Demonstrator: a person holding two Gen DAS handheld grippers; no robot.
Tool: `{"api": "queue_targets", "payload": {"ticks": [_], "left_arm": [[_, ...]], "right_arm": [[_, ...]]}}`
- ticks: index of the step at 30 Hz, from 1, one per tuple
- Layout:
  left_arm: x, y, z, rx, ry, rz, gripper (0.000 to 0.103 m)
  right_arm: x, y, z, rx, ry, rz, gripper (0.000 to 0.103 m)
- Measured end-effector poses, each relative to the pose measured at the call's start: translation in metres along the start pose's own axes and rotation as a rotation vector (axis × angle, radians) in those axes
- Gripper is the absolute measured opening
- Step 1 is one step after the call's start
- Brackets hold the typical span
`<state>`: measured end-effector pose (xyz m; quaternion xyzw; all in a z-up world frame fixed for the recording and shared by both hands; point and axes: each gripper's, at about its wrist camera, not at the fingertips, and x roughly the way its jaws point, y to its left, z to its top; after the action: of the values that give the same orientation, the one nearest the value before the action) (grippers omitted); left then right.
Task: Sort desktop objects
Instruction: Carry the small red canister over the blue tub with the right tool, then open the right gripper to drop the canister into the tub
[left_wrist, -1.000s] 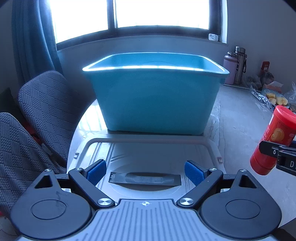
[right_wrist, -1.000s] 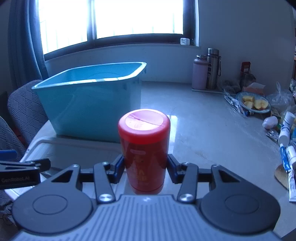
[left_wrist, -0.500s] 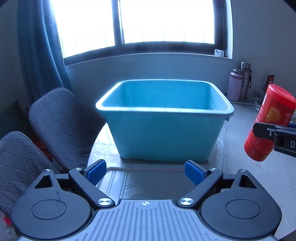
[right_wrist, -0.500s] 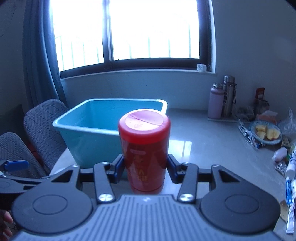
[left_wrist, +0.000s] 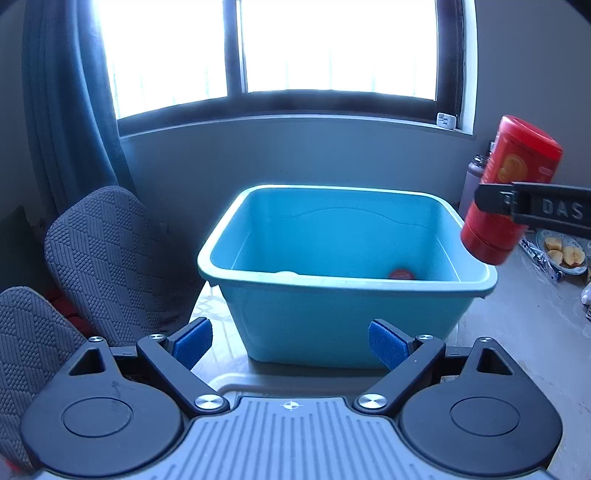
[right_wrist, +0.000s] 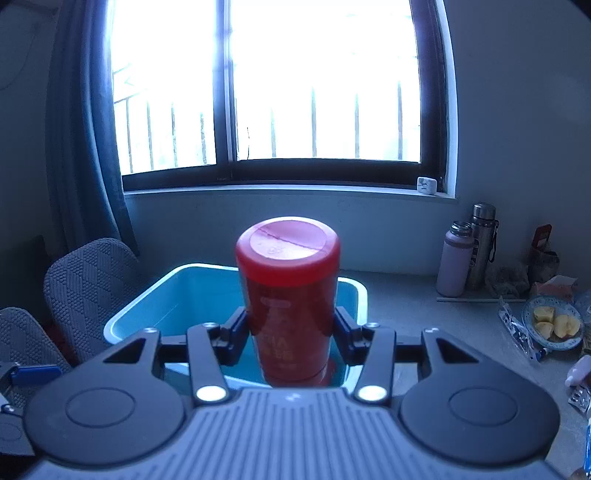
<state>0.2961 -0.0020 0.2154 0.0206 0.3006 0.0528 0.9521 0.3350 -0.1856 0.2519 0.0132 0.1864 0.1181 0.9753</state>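
Red canister (left_wrist: 509, 192) in left view: held in air above right rim of blue bin (left_wrist: 343, 273), long axis near upright, slightly tilted. Right gripper arm reads "DAS". Left gripper (left_wrist: 290, 345) jaws open, empty, facing bin.

Right view: right gripper (right_wrist: 290, 334) jaws clamped on canister (right_wrist: 288, 295), bin (right_wrist: 147, 314) directly below/ahead on desk (right_wrist: 424, 314). Label unreadable.
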Motion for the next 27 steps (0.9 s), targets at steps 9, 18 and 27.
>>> {"api": "queue_targets", "payload": {"ticks": [9, 18, 27], "left_arm": [[0.025, 0.027, 0.014, -0.003, 0.016, -0.023, 0.093], [0.045, 0.046, 0.01, -0.004, 0.045, -0.045, 0.093], [0.061, 0.058, 0.006, -0.005, 0.073, -0.069, 0.093]], "right_arm": [[0.064, 0.02, 0.018, 0.007, 0.034, -0.01, 0.048], [0.117, 0.037, 0.008, 0.001, 0.127, -0.026, 0.048], [0.154, 0.047, -0.007, 0.016, 0.256, -0.086, 0.061]]}}
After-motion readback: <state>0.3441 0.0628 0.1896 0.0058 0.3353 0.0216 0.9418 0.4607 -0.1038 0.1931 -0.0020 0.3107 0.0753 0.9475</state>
